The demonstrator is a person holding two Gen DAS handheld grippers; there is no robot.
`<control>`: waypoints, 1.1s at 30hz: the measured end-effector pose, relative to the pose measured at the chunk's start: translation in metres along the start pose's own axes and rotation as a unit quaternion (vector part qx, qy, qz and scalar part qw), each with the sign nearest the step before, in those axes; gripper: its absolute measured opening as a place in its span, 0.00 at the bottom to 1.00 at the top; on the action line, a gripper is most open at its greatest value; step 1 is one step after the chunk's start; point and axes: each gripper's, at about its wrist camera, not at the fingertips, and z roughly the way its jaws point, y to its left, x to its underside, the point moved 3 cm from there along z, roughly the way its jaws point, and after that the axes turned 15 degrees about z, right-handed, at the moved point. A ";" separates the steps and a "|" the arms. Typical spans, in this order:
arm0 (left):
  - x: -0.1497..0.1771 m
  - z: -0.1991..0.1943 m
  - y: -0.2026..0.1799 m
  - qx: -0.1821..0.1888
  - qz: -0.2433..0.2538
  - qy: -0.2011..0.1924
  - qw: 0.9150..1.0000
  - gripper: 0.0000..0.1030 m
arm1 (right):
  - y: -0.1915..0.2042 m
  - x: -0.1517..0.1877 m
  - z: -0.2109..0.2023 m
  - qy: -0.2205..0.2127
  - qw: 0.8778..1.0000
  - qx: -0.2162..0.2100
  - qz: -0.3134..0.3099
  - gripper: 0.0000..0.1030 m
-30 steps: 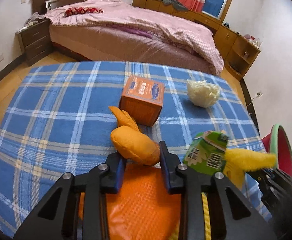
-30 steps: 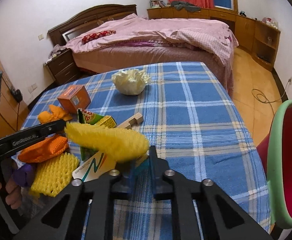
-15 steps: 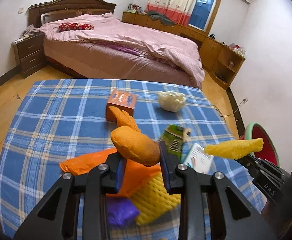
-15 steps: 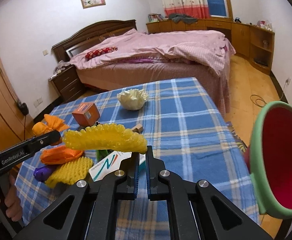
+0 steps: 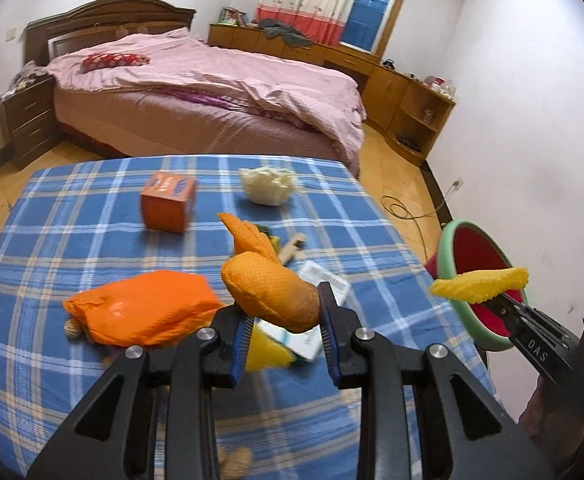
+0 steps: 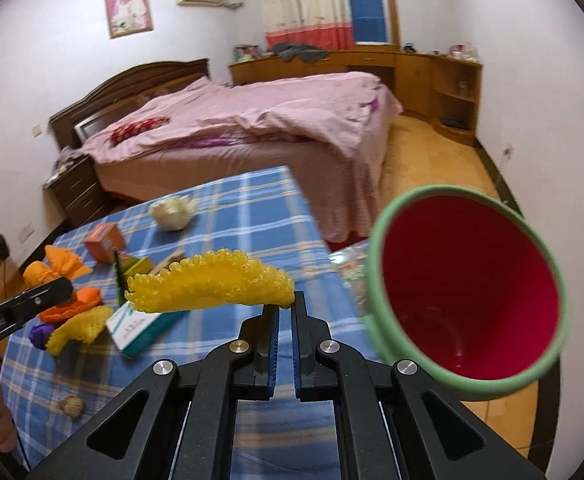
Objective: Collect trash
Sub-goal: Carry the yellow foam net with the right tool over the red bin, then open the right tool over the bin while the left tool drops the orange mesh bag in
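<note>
The right gripper has its jaws pressed nearly together on one end of a yellow foam fruit net, which sticks out sideways to the left of the fingers, lifted clear of the table. Just to its right stands the trash bin, green-rimmed and red inside, tilted toward the view; as far as its interior shows, it looks bare. The left gripper has its jaws a modest way apart, clamped on a knotted orange cloth bundle whose tied ends point up and away. Below it, on the blue plaid tablecloth, lie an orange bag, a white carton and another yellow net. Farther off sit a small orange box and a crumpled cream wad, well apart from each other.
</note>
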 end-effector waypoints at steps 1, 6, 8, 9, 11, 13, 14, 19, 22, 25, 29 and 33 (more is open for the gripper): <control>-0.002 0.000 -0.006 0.004 0.005 -0.001 1.000 0.30 | -0.007 -0.002 -0.003 -0.005 1.000 0.006 0.005 0.05; -0.010 0.004 -0.033 0.018 0.026 0.000 0.999 0.30 | -0.036 -0.009 -0.014 -0.020 0.999 0.030 0.022 0.05; -0.013 0.007 -0.043 0.024 0.033 0.001 0.999 0.30 | -0.048 -0.011 -0.017 -0.024 0.999 0.040 0.028 0.05; -0.015 0.009 -0.049 0.028 0.037 0.002 0.999 0.30 | -0.053 -0.011 -0.018 -0.025 0.998 0.045 0.031 0.05; -0.018 0.012 -0.058 0.033 0.044 0.003 0.998 0.30 | -0.065 -0.013 -0.019 -0.029 0.997 0.056 0.038 0.05; -0.021 0.017 -0.070 0.040 0.054 0.005 0.998 0.30 | -0.077 -0.015 -0.020 -0.030 0.996 0.066 0.045 0.05; -0.023 0.020 -0.076 0.043 0.059 0.006 0.997 0.30 | -0.083 -0.016 -0.021 -0.031 0.996 0.072 0.049 0.05; -0.032 0.032 -0.104 0.060 0.082 0.010 0.995 0.30 | -0.112 -0.020 -0.018 -0.031 0.993 0.096 0.066 0.05; -0.037 0.042 -0.123 0.070 0.096 0.013 0.993 0.30 | -0.128 -0.023 -0.012 -0.028 0.991 0.108 0.076 0.05; -0.042 0.053 -0.141 0.081 0.110 0.018 0.990 0.30 | -0.142 -0.025 -0.005 -0.020 0.989 0.118 0.082 0.05; -0.046 0.068 -0.163 0.093 0.126 0.026 0.987 0.30 | -0.156 -0.026 0.004 -0.010 0.988 0.129 0.088 0.06; -0.050 0.081 -0.180 0.102 0.138 0.033 0.985 0.30 | -0.168 -0.028 0.011 -0.004 0.987 0.133 0.095 0.07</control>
